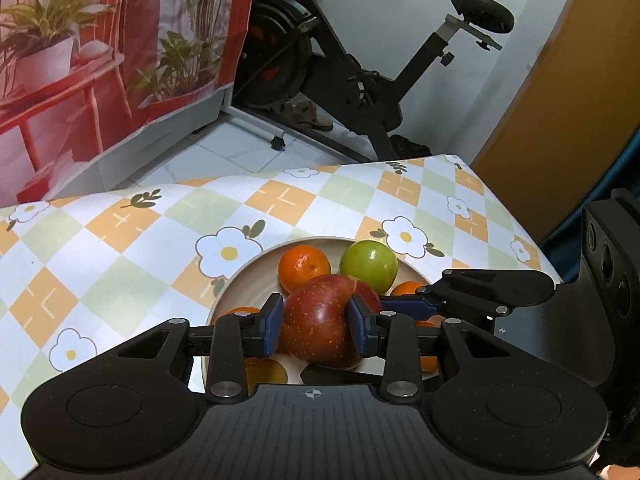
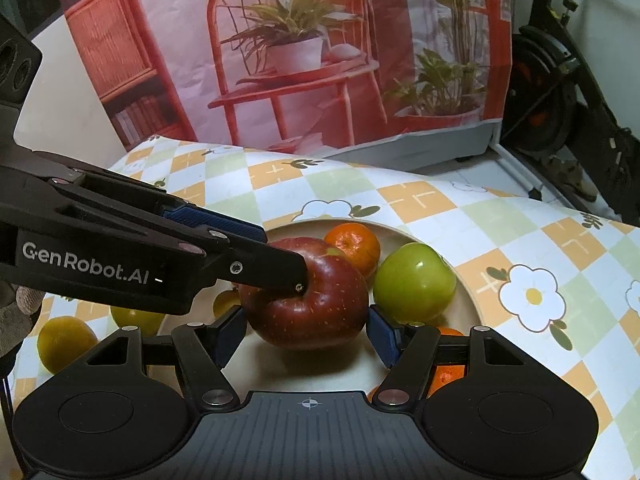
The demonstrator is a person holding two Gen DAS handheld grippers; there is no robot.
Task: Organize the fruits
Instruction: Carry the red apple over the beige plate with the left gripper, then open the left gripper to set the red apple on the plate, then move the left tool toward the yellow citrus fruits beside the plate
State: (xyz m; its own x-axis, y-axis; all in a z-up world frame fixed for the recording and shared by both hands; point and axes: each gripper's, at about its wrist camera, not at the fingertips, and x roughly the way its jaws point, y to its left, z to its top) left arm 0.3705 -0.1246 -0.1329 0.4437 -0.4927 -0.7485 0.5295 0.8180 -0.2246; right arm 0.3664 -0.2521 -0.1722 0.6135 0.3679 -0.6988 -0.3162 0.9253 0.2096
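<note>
The left gripper (image 1: 316, 326) points steeply down over the beige plate (image 1: 240, 280) and its blue pads press both sides of the red apple (image 1: 320, 320), so it grips it. The right gripper (image 2: 306, 330) points down too; the same apple (image 2: 308, 304) is between its pads, and I cannot tell whether they touch. Beyond the fingertips lie a green apple (image 2: 414, 282) and an orange (image 2: 354, 246).

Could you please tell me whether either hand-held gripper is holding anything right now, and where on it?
The left hand-held gripper clamps the red apple across its sides, over the plate. The right hand-held gripper straddles it, pads apparently not pressing.
</note>
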